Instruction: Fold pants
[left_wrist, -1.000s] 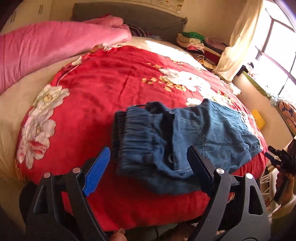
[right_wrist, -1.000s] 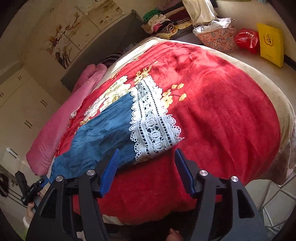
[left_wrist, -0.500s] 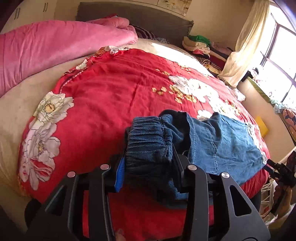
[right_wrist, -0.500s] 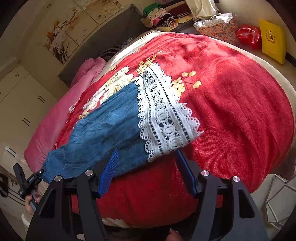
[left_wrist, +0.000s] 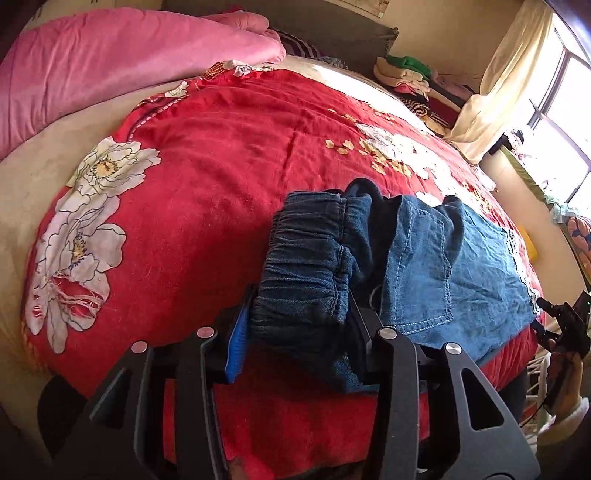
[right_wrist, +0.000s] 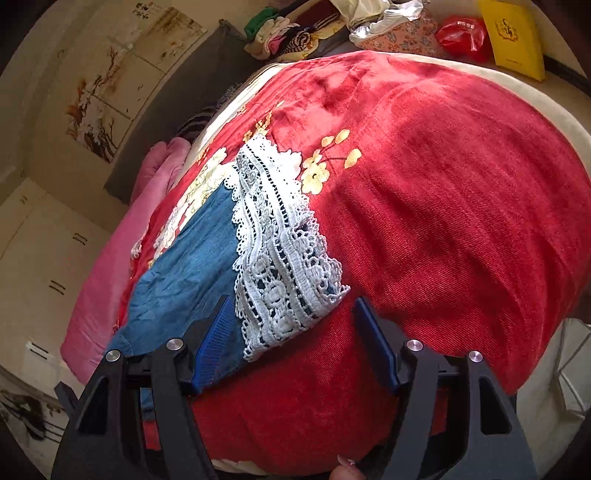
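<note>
Pink quilt (left_wrist: 110, 66): lay bunched at the far left of the bed, well apart from the work.

Red blanket (left_wrist: 207, 192): plush, flower-printed, covered the bed and carried the pants.

Left tool (left_wrist: 295, 325): its jaws had just been closing and now pinched the gathered waistband (left_wrist: 306, 273) between the blue pad and the black one. The cloth bulged between the fingers, so the grip looked full.

Pants (left_wrist: 443, 266): blue denim, lay flat across the near edge of the blanket, waistband to the left, leg ends to the right. One back pocket faced up. Judged soft and limp, light to middling in weight, not slippery; the elastic waist made a thick, sure handle, while the legs would sag and trail when lifted.

Lace hem (right_wrist: 280, 266): white openwork trim at the leg ends, seen in the right wrist view. Judged delicate and liable to snag on the ribbed pads; better taken together with the denim just beside it than by the lace alone.

Right tool (right_wrist: 291, 332): jaws spread and just been opening a little further, straddling the near corner of the hem, nothing pinched yet.

Clothes pile (left_wrist: 406, 74): stacked at the far side near the curtain (left_wrist: 498, 74), untouched.
</note>
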